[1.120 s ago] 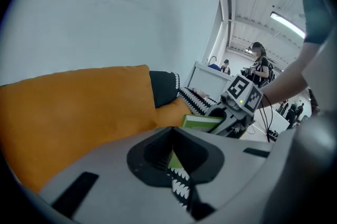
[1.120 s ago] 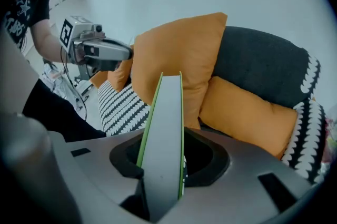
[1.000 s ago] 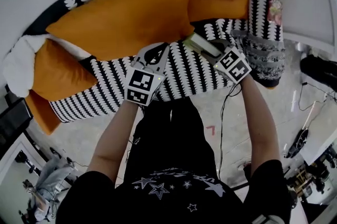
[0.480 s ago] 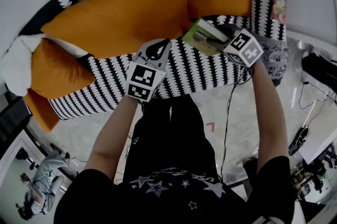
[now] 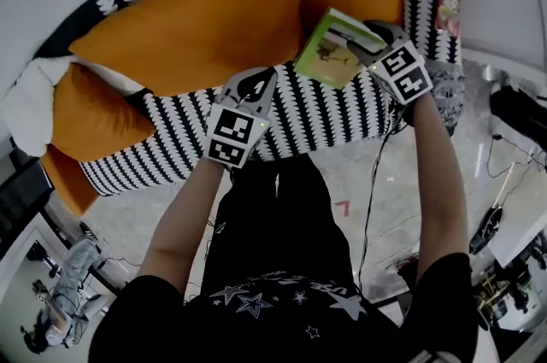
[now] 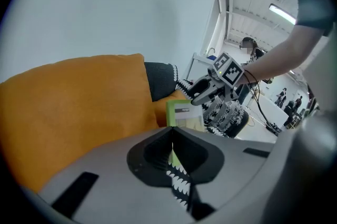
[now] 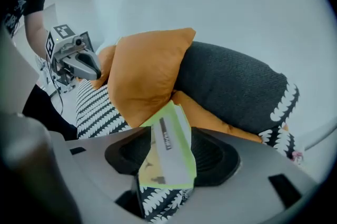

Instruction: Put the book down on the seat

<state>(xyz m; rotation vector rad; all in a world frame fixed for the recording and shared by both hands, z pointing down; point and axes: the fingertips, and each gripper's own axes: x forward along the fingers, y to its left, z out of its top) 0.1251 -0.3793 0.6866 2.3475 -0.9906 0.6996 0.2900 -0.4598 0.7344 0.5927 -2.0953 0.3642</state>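
Observation:
A thin green book [image 5: 332, 51] hangs tilted above the black-and-white striped seat [image 5: 325, 114], cover up, close to the big orange cushion [image 5: 205, 20]. My right gripper [image 5: 361, 45] is at the book's right edge. Its jaws have just been opening. In the right gripper view the book [image 7: 168, 149] lies askew between the wide jaws of the right gripper [image 7: 169, 161], and no pad visibly presses on it. My left gripper [image 5: 259, 83] hovers over the seat's front, shut and empty. The left gripper view shows this gripper [image 6: 172, 136] closed, with the book [image 6: 184, 114] beyond it.
A second orange cushion [image 5: 90, 118] and a white pillow [image 5: 30, 109] lie at the sofa's left end. A patterned throw [image 5: 436, 96] drapes the right armrest. The dark backrest [image 7: 231, 86] rises behind the cushions. Cables [image 5: 369, 182] trail on the floor.
My right gripper carried the book up and toward the backrest, and the book tipped from edge-on to cover-up. The left gripper barely shifted.

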